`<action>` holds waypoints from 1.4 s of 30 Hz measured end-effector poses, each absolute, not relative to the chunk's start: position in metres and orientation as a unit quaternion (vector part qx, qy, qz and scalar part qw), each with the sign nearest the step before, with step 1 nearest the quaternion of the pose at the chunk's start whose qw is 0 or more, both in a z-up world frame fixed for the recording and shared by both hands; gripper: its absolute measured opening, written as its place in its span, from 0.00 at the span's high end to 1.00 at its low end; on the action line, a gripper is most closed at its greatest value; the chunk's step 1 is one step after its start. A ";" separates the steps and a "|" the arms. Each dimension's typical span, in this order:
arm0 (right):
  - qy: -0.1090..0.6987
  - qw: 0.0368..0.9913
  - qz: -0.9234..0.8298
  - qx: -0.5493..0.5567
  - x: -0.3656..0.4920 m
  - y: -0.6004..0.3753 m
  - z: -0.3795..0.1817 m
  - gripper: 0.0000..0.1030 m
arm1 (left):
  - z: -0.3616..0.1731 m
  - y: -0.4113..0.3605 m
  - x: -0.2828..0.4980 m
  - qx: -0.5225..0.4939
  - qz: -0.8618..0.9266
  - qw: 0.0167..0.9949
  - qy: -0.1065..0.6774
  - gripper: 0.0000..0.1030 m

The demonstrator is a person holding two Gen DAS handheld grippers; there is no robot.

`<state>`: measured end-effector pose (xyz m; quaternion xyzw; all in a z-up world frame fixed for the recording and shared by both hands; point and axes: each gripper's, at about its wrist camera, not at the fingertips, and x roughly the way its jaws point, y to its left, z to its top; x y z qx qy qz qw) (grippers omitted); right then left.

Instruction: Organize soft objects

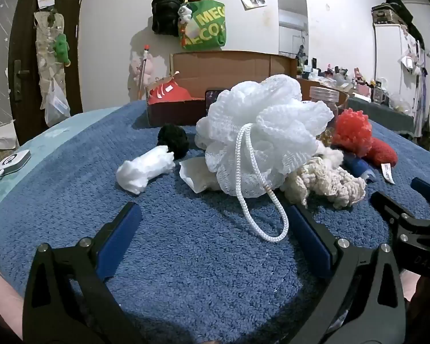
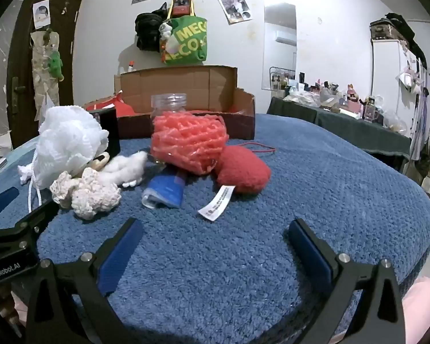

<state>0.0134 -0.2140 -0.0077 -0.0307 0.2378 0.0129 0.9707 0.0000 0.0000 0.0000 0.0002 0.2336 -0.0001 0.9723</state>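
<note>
A pile of soft things lies on a blue towel [image 1: 186, 258]. In the left wrist view a white mesh bath pouf [image 1: 261, 132] sits in the middle, its cord loop [image 1: 261, 209] trailing toward my left gripper [image 1: 215, 215], which is open and empty just short of it. A black pompom [image 1: 173, 140], a white wad [image 1: 146, 169], cream yarn [image 1: 326, 180] and red foam netting [image 1: 352, 132] lie around it. My right gripper [image 2: 215, 229] is open and empty, in front of the red netting [image 2: 189, 140], a red plush [image 2: 243, 172] with a tag and a blue cloth [image 2: 166, 192].
An open cardboard box [image 2: 186, 86] holding something red stands behind the pile, with a clear plastic jar [image 2: 169, 103] and a dark phone [image 2: 109, 132] in front of it. A white device [image 1: 13, 162] lies at the left. A cluttered side table [image 2: 344, 109] is at the right.
</note>
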 end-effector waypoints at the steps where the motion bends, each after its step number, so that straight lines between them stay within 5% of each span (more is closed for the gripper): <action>1: 0.238 0.971 0.013 -0.030 0.014 -0.214 -0.008 0.00 | 0.000 0.000 0.000 0.000 0.000 0.972 0.234 0.00; 42: 0.237 0.971 0.014 -0.026 0.013 -0.215 -0.008 0.00 | 0.000 0.000 0.001 -0.001 -0.001 0.971 0.239 0.00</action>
